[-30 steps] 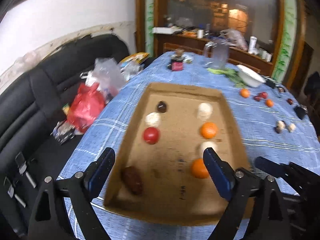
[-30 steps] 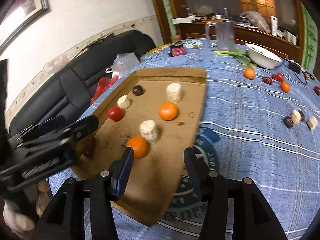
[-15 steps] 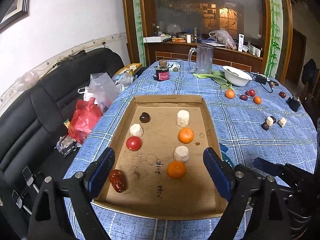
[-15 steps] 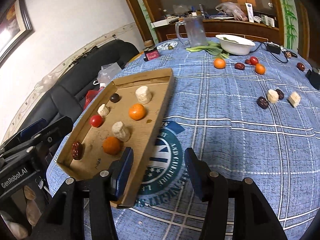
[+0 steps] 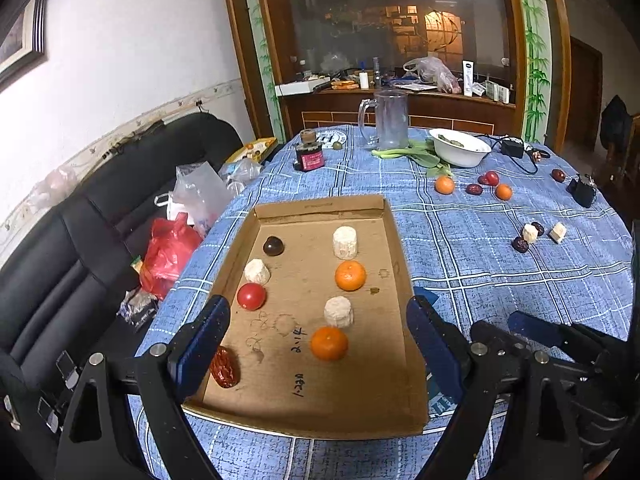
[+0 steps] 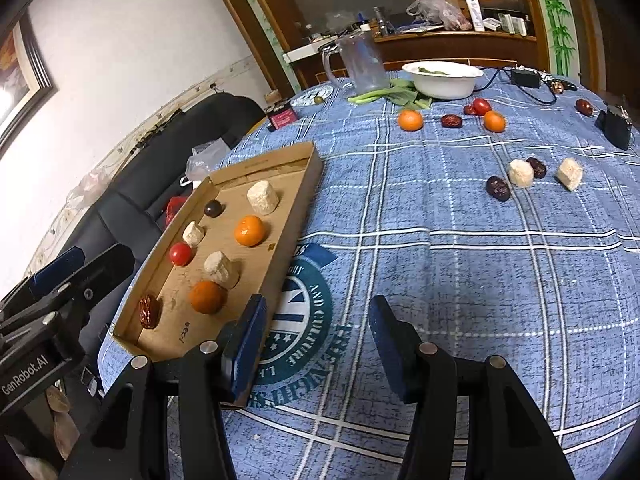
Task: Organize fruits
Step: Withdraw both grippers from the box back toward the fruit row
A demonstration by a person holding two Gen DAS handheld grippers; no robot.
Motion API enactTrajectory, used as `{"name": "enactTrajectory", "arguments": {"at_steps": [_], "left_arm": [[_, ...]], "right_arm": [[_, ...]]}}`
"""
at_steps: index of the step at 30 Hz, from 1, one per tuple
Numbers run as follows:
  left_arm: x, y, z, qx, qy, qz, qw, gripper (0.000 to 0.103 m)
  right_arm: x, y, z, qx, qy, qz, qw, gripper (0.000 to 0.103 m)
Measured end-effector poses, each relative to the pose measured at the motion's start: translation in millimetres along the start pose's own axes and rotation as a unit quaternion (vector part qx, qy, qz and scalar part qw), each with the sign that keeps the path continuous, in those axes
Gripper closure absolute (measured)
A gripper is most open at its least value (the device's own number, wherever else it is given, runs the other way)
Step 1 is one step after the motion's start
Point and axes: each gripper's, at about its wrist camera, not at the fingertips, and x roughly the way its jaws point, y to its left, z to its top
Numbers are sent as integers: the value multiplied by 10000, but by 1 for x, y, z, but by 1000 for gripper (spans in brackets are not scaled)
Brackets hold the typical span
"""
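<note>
A shallow cardboard tray [image 5: 394, 248] sat on the blue checked counter [image 6: 440, 248], holding fruit in two rows, apparently sorted already: a date [image 5: 225, 367], tomato [image 5: 251, 296] and dark fruit on the left, two oranges [image 5: 329, 343] alternating with pale chunks on the right. More oranges, dates and chunks [image 6: 521, 173] lay loose far right, likely waiting. The left gripper [image 5: 316, 346] hovered over the tray, fingers spread wide and empty; the right gripper [image 6: 316, 344] hung above bare cloth beside it, fingers apart, grasping nothing.

Sideboard clutter [image 5: 400, 80] too small.
</note>
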Motion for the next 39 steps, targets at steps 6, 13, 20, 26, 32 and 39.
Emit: {"name": "enactTrajectory", "arguments": {"at_steps": [6, 13, 20, 26, 32, 39], "left_arm": [[-3, -16, -1, 151, -58, -13, 9999, 14], [-6, -35, 4, 344, -69, 18, 9994, 14], [-7, -53, 5, 476, -29, -67, 9988, 14], [0, -66, 12, 462, 116, -400, 9981, 14], [14, -83, 26, 436, 209, -999, 9938, 14], [49, -124, 33, 562, 489, -1681, 9830, 14]], "right_arm": [[-6, -17, -1, 156, -80, -6, 9998, 46], [-17, -38, -1, 333, -185, -21, 9993, 46], [-27, -60, 1, 511, -272, -95, 9983, 46], [-39, -78, 4, 519, -354, -187, 9978, 46], [-62, -120, 18, 631, -464, -689, 9945, 46], [-67, -172, 48, 647, -358, -1324, 9884, 46]]}}
